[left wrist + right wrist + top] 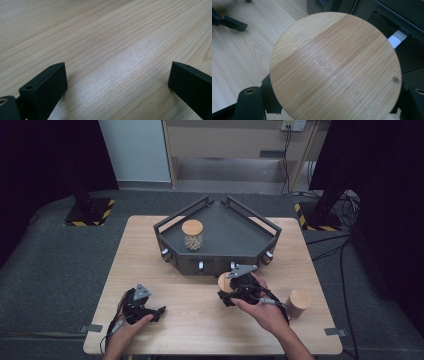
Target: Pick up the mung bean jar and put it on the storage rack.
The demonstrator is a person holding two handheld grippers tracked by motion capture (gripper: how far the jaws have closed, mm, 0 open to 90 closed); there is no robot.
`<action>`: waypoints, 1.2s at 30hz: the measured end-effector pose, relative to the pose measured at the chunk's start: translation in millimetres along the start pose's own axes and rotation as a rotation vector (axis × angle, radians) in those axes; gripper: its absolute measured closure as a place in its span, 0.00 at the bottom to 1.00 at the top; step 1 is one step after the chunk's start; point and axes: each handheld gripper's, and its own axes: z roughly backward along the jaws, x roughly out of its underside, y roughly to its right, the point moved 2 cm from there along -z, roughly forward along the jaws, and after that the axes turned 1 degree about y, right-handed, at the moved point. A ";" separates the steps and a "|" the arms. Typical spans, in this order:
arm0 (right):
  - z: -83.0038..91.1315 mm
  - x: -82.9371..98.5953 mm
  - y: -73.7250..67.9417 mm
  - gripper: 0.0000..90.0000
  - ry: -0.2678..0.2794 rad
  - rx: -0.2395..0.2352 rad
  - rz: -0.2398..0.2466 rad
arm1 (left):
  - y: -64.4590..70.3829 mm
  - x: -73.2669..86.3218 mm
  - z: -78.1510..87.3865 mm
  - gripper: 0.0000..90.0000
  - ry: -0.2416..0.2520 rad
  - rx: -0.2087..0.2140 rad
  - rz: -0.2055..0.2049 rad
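My right gripper (228,293) is shut on a jar with a round bamboo lid (224,282), just in front of the dark angular tray (240,227). In the right gripper view the lid (335,66) looms close, with a black finger (249,101) at each side of the jar. A second jar (192,235) with pale contents stands on the tray's left part. A third, lidded jar (299,302) stands on the table to the right of my right hand. My left gripper (159,312) rests open on the table at the front left, nothing between its fingers (45,87).
The wooden table (200,325) has bare room between the two hands and at the front. The tray has raised rails and small knobs (201,265) on its front face. Dark floor, cables and stands lie beyond the table.
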 end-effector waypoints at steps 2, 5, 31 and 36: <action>1.1 -0.9 1.0 0.29 -0.001 -0.001 -0.002 | 0.0 0.0 0.0 0.01 0.000 0.000 0.000; 2.9 -2.6 2.2 0.29 -0.004 -0.002 -0.002 | 0.0 0.0 0.0 0.01 0.000 0.000 0.000; 21.5 -27.3 10.3 0.29 0.000 0.013 0.014 | 0.0 0.0 0.0 0.01 0.000 0.000 0.000; 23.5 -32.0 12.3 0.29 0.000 0.012 0.012 | 0.0 0.0 0.0 0.01 0.000 0.000 0.000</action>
